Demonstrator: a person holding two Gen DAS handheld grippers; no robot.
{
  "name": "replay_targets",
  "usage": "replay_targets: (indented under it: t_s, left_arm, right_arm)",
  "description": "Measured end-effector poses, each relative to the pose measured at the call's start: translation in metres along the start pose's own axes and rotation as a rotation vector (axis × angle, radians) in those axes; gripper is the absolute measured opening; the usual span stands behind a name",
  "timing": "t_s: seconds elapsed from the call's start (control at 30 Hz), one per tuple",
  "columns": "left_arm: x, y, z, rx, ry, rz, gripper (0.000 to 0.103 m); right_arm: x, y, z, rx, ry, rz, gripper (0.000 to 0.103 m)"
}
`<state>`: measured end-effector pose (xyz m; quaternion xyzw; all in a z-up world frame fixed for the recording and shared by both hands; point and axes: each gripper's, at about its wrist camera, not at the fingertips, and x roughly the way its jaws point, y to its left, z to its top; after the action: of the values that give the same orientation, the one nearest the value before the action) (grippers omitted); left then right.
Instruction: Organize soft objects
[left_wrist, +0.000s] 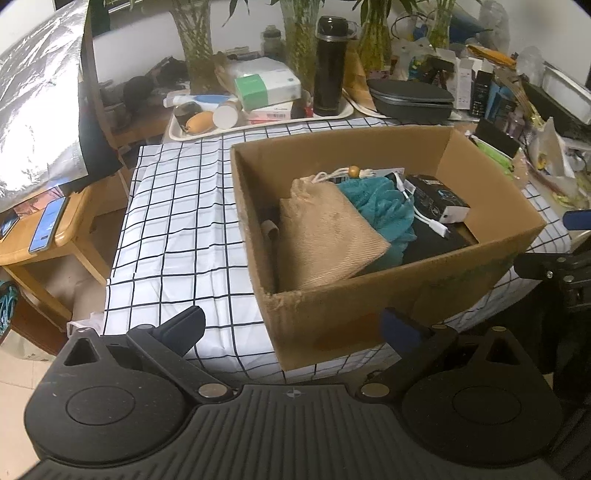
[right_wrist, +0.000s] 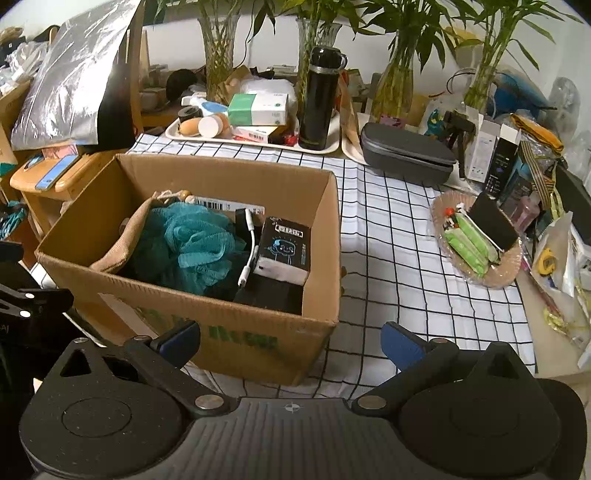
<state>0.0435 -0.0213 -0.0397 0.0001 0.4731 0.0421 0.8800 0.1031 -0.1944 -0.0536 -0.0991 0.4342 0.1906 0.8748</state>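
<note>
An open cardboard box (left_wrist: 369, 306) (right_wrist: 221, 332) stands on a checked tablecloth. Inside lie a beige drawstring pouch (left_wrist: 325, 236) (right_wrist: 125, 236), a teal mesh bath sponge (left_wrist: 380, 210) (right_wrist: 192, 243), a black printed packet (left_wrist: 439, 199) (right_wrist: 284, 247), a white cable (left_wrist: 428, 218) (right_wrist: 247, 266) and a dark cloth (right_wrist: 273, 295). My left gripper (left_wrist: 295, 328) hangs open in front of the box's near wall, holding nothing. My right gripper (right_wrist: 291, 343) is open and empty too, by the box's near right corner.
A white tray (right_wrist: 255, 142) with a black flask (right_wrist: 319, 99), tissue box and bottles sits behind the box, beside glass vases with plants. A grey case (right_wrist: 406, 155) and a wicker dish (right_wrist: 476, 243) of green packets lie to the right. A wooden side table (left_wrist: 48, 236) with a phone stands left.
</note>
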Motion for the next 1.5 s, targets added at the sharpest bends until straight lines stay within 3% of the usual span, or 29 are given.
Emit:
replay_targets:
  t_s: [1.5]
  left_arm:
    - [0.0032, -0.0028, 0.0052, -0.034, 0.001, 0.03, 0.103]
  right_arm:
    - [0.001, -0.0014, -0.0012, -0.006, -0.009, -0.01, 0.103]
